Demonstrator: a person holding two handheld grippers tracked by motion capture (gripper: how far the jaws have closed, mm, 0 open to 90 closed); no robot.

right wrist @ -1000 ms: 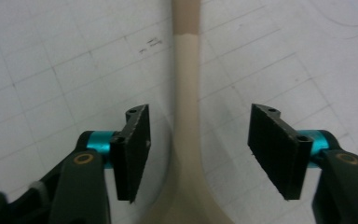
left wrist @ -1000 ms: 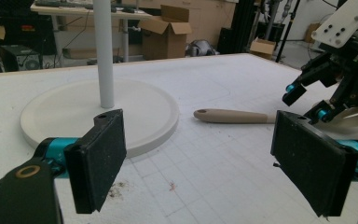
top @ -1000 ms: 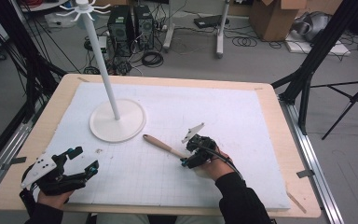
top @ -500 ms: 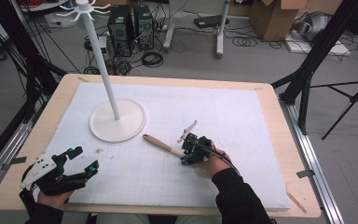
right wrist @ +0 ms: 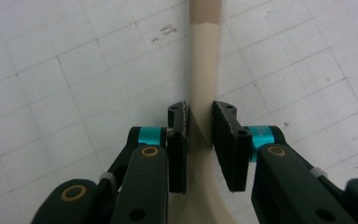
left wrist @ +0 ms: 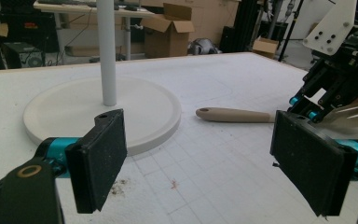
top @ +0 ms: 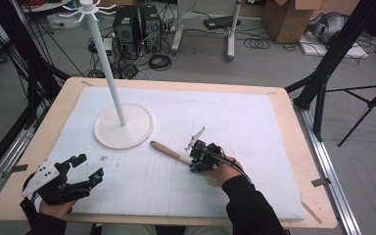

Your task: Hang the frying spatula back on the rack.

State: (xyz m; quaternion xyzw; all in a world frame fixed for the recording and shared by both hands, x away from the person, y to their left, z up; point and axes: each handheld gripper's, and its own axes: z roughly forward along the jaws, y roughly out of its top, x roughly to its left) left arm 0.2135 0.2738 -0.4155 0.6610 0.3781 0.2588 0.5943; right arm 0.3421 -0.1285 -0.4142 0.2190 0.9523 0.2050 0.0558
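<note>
A utensil with a wooden handle (top: pixel 169 151) lies flat on the white gridded mat, just right of the stand's round base (top: pixel 137 129). My right gripper (top: pixel 199 159) is low over the utensil's near end and shut on its pale neck (right wrist: pixel 204 60), one jaw on each side, as my right gripper (right wrist: pixel 200 135) shows in its own view. My left gripper (top: pixel 85 169) rests near the table's front left corner, open and holding nothing. In its own view my left gripper (left wrist: pixel 200 154) faces the handle (left wrist: pixel 235 115), the stand's base (left wrist: pixel 144 107) and the right gripper (left wrist: pixel 307 109).
A white pole (top: pixel 108 73) rises from the base, with hooks (top: pixel 81 9) at its top. The mat (top: pixel 245 112) covers most of the wooden table (top: pixel 293 122). On the floor beyond are computer towers, cables, cardboard boxes and black frame legs.
My right gripper has shifted a little to the left along the utensil and its grey plate has tilted. The left gripper has stayed put.
</note>
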